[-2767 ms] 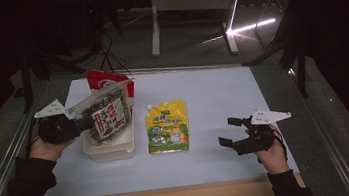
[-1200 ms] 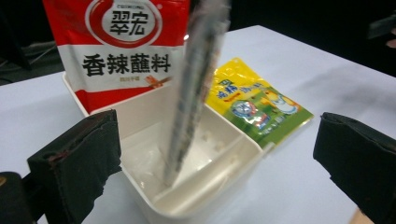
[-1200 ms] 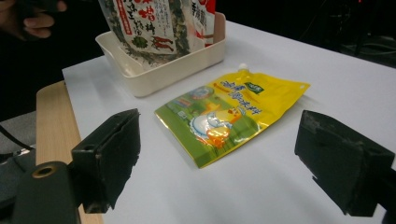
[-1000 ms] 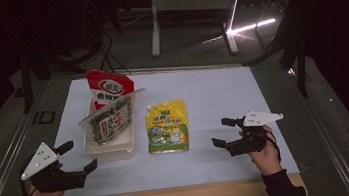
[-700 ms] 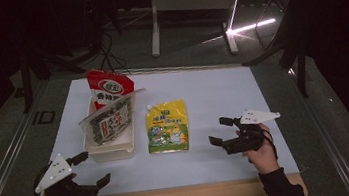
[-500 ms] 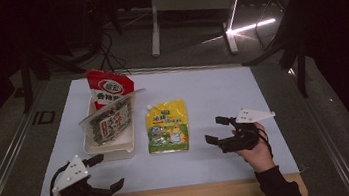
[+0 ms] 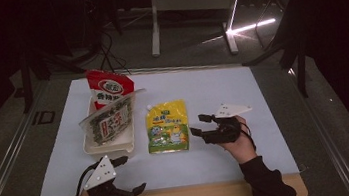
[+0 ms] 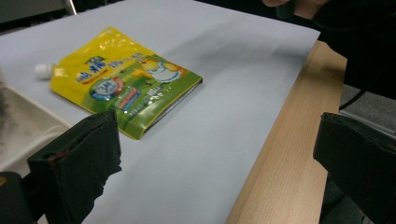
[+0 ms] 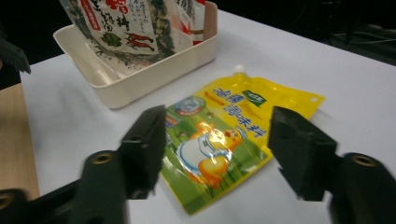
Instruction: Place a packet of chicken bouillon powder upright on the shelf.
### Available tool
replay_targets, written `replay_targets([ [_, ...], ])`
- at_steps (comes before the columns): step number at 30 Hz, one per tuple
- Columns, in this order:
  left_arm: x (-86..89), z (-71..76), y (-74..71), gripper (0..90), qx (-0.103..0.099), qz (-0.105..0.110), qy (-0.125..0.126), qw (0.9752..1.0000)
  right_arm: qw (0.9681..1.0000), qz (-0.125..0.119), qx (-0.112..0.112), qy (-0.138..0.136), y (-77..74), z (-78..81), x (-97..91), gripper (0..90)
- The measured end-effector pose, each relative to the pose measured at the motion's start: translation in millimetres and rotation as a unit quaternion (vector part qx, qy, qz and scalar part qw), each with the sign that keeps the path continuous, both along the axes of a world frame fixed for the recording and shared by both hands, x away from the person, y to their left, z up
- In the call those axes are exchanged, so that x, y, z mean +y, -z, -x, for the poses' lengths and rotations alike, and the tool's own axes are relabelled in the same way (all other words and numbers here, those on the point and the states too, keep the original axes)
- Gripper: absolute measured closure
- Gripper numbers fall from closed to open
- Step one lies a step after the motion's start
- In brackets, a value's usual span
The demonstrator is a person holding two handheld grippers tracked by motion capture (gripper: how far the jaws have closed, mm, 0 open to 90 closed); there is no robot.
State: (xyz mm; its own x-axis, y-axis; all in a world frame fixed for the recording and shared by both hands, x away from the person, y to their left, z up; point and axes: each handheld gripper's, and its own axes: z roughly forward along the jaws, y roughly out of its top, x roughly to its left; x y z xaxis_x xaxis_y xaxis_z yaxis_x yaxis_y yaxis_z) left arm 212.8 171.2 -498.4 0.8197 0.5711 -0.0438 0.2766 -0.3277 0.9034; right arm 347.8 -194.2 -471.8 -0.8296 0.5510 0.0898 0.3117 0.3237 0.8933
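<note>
So your right hand-held gripper [image 7: 201,126] had just been narrowing, jaws part-open w/ nothing pinched, aimed at the yellow pouch [image 7: 167,127] lying flat just ahead of it, near edge facing you for a side pinch. Left hand-held gripper [image 7: 127,174] hung wide open, empty, by the desk [image 7: 275,194] front edge; white tray [image 7: 110,146] beyond it, bare desk between.

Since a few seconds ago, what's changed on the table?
The left gripper let go of the green packet, left it in the white tray, and drew back to the table's near edge, jaws open. The right gripper moved toward the yellow pouch, its jaws closing partway, empty. Pouch, tray and red packet stayed put.
</note>
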Motion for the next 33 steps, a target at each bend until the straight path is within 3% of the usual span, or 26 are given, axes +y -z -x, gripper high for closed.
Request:
replay_targets([
  [3, -2.1, -1.5, 4.9, 1.9, 0.004, 0.002, 0.003, 1.0000, 1.0000, 0.007, 0.002, -0.002, 2.2, -8.7, 11.3, 43.1],
  [8, -4.2, -1.6, 10.6, 1.9, 0.004, -0.003, 0.008, 1.0000, 0.9999, 0.015, 0.001, 0.002, 5.2, -27.0, 30.0, 60.6],
  [16, -7.0, -0.5, 15.1, 1.9, 0.004, -0.001, 0.017, 0.9998, 0.9992, 0.036, 0.014, 0.006, 6.9, -67.4, 63.8, 78.2],
  [25, -5.5, -0.4, 19.2, 1.9, 0.007, 0.004, 0.017, 0.9998, 0.9975, 0.053, 0.043, 0.018, 20.0, -107.4, 98.7, 89.5],
  [32, -4.4, 1.2, 18.5, 1.9, 0.002, 0.010, 0.018, 0.9998, 0.9949, 0.065, 0.072, 0.028, 28.6, -133.1, 125.9, 89.8],
  [33, -3.5, 1.4, 18.3, 1.9, 0.001, 0.013, 0.016, 0.9998, 0.9932, 0.073, 0.084, 0.035, 32.0, -141.6, 134.4, 89.8],
])
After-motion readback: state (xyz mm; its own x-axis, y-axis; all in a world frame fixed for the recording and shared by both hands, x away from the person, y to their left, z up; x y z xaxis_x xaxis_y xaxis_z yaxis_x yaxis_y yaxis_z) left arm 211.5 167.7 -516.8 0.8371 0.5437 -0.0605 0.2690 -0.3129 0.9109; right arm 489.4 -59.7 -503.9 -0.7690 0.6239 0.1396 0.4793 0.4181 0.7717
